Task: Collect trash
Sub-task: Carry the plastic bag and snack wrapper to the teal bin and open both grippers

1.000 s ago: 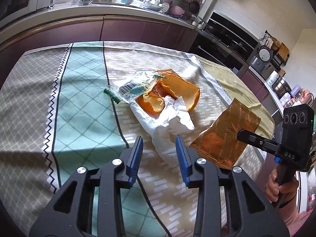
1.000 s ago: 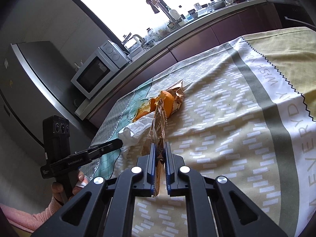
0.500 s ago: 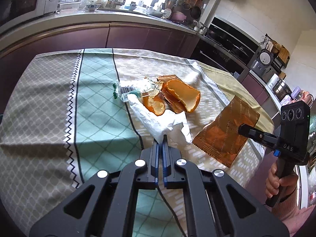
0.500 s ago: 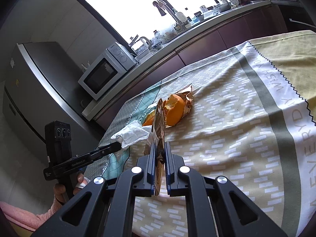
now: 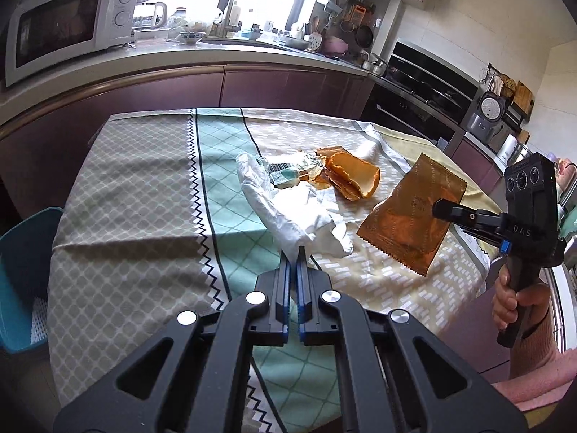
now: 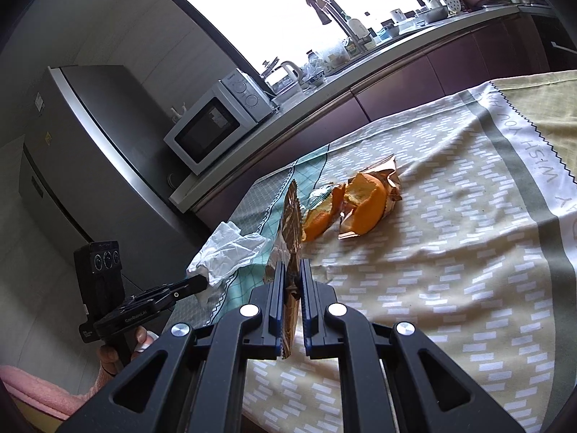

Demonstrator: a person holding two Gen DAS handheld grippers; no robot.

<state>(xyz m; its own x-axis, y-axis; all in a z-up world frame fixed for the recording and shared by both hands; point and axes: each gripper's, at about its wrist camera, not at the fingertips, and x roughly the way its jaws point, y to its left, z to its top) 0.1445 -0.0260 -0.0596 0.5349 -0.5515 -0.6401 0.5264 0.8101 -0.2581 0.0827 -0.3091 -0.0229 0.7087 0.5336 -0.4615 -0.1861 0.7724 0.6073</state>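
My left gripper [image 5: 294, 252] is shut on the near end of a crumpled white tissue [image 5: 295, 213], which stretches from the tips back toward the pile. Beyond it, orange peels [image 5: 355, 178] and a clear barcode wrapper [image 5: 285, 171] lie on the tablecloth [image 5: 144, 198]. At the right, my right gripper [image 5: 438, 206] is shut on a brown foil wrapper [image 5: 414, 216] held above the table. In the right wrist view that foil wrapper [image 6: 290, 231] stands edge-on between the right gripper [image 6: 293, 270] pads, and the left gripper [image 6: 203, 282] holds the tissue [image 6: 230, 249] lifted at the table edge.
A blue bin [image 5: 21, 263] stands on the floor left of the table. A counter with a microwave [image 5: 68, 25] runs behind the table, with a fridge [image 6: 90, 144] beside it. A person's hand [image 5: 515, 303] grips the right handle. A second foil wrapper [image 6: 387, 173] lies under the peels.
My left gripper closed on the white tissue and drew back, dragging it away from the peels. The right gripper, with its foil wrapper, rose a little.
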